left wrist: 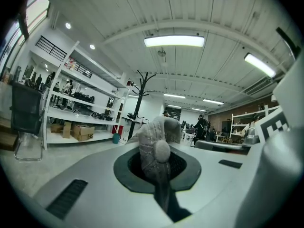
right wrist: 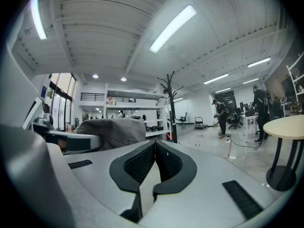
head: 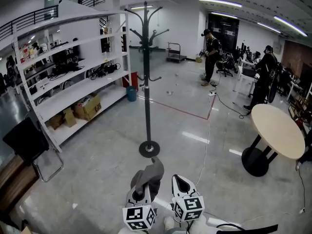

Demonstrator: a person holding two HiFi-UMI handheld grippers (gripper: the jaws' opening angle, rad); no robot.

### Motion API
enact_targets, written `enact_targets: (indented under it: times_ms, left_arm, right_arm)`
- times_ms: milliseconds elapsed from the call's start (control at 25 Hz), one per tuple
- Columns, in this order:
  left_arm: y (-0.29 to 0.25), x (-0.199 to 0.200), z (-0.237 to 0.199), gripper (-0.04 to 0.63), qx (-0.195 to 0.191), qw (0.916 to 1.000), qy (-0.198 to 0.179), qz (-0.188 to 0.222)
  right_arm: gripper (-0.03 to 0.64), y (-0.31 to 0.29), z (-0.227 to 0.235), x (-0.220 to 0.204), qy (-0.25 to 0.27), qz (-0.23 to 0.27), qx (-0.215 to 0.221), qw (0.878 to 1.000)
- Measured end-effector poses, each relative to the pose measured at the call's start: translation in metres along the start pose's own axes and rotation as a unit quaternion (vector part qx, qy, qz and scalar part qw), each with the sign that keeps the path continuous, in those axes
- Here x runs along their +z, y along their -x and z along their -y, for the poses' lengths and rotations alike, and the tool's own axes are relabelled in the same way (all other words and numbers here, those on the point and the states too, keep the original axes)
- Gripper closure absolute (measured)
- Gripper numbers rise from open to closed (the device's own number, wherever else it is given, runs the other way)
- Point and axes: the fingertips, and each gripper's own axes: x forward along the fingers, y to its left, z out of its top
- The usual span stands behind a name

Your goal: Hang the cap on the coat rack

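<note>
Left gripper (head: 141, 193): jaws gripped the cap (left wrist: 159, 144) between them.
Right gripper (right wrist: 154, 148): jaws were pressed together, empty.
Coat rack (head: 146, 82): stood ahead of both jaws, well apart.

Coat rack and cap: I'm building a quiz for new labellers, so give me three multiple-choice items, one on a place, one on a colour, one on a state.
1. Where does the coat rack stand? A on the round table; B on the floor; C on a shelf.
2. What colour is the cap? A grey; B red; C yellow.
3. How is the left gripper? A open and empty; B shut and empty; C shut on the cap.
Answers: 1 B, its round base rests on the floor; 2 A, grey fabric shows in the left gripper view; 3 C, its jaws pinch the fabric.
</note>
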Motion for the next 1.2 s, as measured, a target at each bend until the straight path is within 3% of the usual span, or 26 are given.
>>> enact_targets:
  times_ms: [1200]
  left_arm:
    - [-0.173,0.005,0.016,0.589,0.019,0.9997,0.005,-0.012]
  right_arm:
    - [0.607,-0.123,0.127,0.008,-0.006,-0.016,0.010,1.000]
